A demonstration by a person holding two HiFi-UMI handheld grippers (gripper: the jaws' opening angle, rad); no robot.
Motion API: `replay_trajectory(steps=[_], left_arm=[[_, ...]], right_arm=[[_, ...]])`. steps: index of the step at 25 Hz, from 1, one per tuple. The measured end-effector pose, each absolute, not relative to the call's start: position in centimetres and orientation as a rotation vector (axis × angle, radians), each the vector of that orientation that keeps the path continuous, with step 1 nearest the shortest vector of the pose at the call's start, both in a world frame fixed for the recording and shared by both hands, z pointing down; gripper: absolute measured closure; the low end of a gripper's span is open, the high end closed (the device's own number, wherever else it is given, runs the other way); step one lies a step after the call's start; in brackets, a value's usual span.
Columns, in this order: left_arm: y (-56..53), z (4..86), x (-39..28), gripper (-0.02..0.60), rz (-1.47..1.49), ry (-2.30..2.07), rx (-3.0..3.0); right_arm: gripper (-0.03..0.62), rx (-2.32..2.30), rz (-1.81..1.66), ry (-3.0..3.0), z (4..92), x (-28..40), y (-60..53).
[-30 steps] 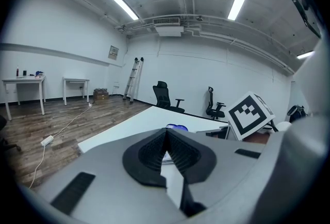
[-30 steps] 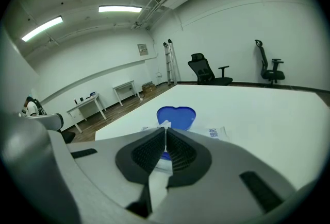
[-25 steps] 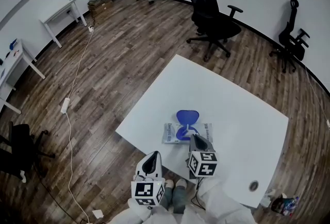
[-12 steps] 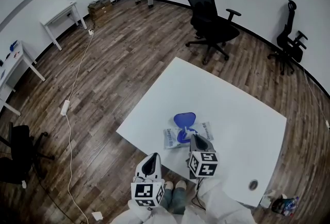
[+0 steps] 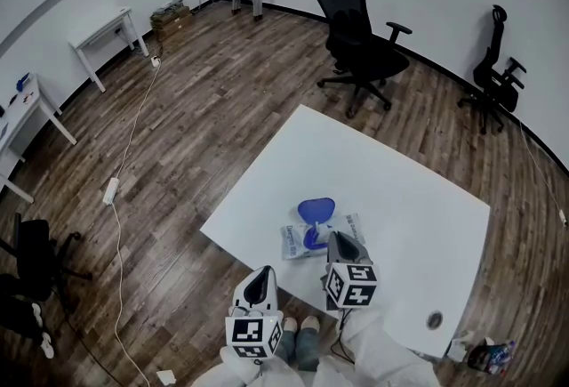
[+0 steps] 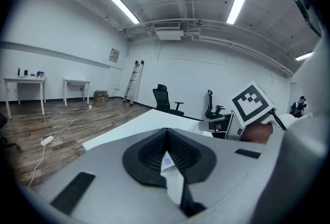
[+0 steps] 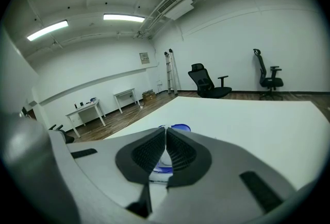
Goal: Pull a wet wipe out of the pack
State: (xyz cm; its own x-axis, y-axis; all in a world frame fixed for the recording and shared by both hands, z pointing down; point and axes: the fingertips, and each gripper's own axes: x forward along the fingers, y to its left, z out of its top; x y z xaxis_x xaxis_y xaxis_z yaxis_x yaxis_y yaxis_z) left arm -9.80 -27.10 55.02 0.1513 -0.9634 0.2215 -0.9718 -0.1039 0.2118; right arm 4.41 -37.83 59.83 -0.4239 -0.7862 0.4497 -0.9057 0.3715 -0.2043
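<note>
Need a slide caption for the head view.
Right gripper pinches a wet wipe above the open pack on the white table; left gripper hangs shut.

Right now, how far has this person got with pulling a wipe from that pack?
Done: the pack lies on the white table, blue lid flipped open. In hand: the right gripper is shut just above the opening, apparently pinching a white wipe. To do: drawing the wipe fully clear of the pack; the left gripper hangs shut off the table's edge.
</note>
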Motion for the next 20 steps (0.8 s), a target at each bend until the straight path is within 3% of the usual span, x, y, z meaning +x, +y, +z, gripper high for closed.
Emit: replay_trajectory(steps=[20], left_arm=[[-26.7, 53.7, -8.4, 0.583, 0.002, -1.810, 2.199]], right_arm=[[0.579, 1.569, 0.591, -2.401, 55.9, 6.2, -35.8]])
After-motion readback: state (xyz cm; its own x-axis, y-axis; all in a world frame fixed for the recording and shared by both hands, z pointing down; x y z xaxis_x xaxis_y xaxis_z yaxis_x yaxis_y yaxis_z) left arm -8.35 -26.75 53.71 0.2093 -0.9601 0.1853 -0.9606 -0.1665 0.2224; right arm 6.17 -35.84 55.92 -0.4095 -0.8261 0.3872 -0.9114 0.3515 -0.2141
